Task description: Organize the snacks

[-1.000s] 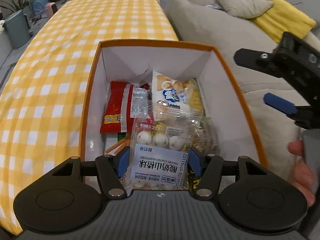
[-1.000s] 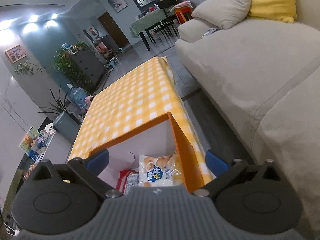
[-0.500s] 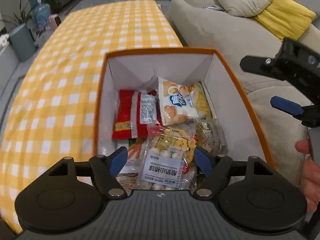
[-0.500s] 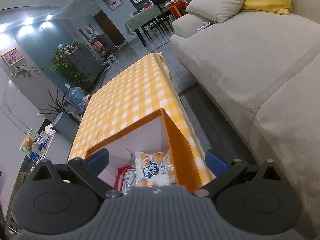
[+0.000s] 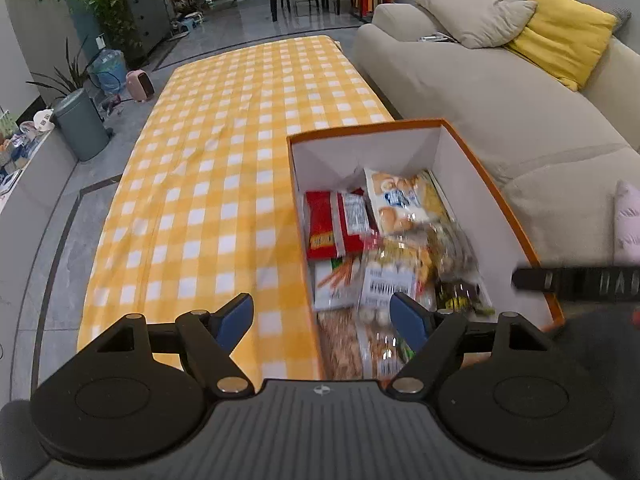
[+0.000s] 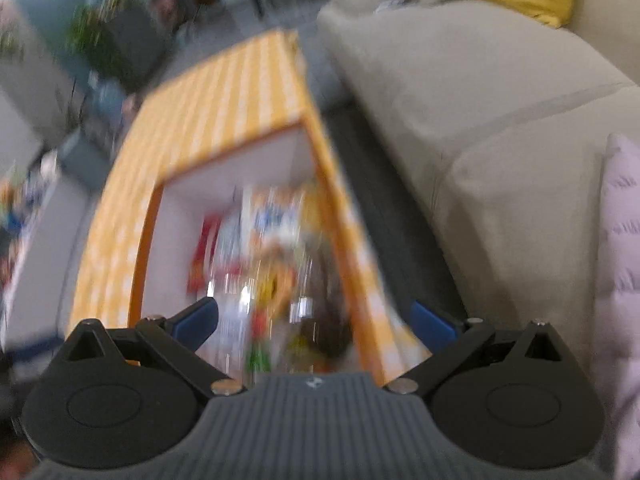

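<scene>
The left gripper (image 5: 322,320) is spread wide and holds nothing; one blue fingertip hangs over the checked cloth (image 5: 224,184), the other over the near end of the box (image 5: 496,196), so the jaws straddle the box's left wall. The box, orange outside and white inside, sits at the right edge of the table beside the sofa (image 5: 500,96). The snacks lie loose inside it: a red pack (image 5: 320,224) against the left wall, a bread bag (image 5: 396,204) toward the far end, a clear hawthorn bag (image 5: 390,284) with a white label nearer, with more packets around and under them. The right gripper (image 6: 314,320) is also released and empty, hovering above the box's near right corner with its right wall (image 6: 340,232) running between the fingers. That view is smeared by motion, so the packs below it cannot be told apart. A yellow cushion (image 5: 560,36) rests on the sofa back.
</scene>
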The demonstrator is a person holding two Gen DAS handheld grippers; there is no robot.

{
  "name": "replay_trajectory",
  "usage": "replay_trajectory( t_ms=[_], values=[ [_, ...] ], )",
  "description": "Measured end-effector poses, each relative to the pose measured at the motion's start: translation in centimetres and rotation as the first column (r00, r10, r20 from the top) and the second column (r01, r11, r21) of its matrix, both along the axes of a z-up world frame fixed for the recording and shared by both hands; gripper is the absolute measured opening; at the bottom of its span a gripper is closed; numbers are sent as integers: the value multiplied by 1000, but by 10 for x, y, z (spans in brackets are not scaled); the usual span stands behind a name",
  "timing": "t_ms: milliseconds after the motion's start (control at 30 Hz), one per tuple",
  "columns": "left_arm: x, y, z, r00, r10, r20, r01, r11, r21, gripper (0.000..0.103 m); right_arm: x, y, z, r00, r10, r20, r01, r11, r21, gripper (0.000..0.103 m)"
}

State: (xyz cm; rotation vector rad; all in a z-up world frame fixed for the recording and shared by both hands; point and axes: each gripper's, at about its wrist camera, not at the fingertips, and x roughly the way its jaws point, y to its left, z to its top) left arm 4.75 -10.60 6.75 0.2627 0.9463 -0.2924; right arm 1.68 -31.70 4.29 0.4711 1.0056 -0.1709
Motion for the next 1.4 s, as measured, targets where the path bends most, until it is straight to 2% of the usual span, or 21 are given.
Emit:
replay_trajectory(
  t_ms=[167, 300, 400, 467, 600, 833, 1400],
  values=[
    [-21, 8, 0, 999, 37, -7, -37, 999, 31, 91, -29, 35, 8, 992, 59, -113, -62, 998, -24, 100],
    [-24, 16, 3, 992, 95, -84, -92, 995, 47, 89, -40, 65, 12, 976, 101, -191, -122, 988, -99, 99],
    [-26, 23, 9, 989, 95, -115, -96, 995, -1, 89, -43, 75, 15, 969, 103, -226, -124, 989, -80, 99],
    [-27, 27, 12, 986, 96, -138, -101, 995, -27, 89, -46, 76, 18, 968, 99, -230, -113, 992, -49, 99],
    [-31, 28, 16, 985, 94, -146, -100, 995, -31, 89, -47, 89, 26, 967, 118, -225, -141, 986, -87, 99],
    [-30, 34, 13, 978, 121, -171, -134, 989, -67, 89, -43, 101, 35, 970, 130, -205, -149, 985, -82, 99],
    [-25, 34, 7, 977, 116, -176, -127, 991, -51, 89, -38, 103, 30, 969, 141, -205, -159, 985, -70, 99]
  ],
)
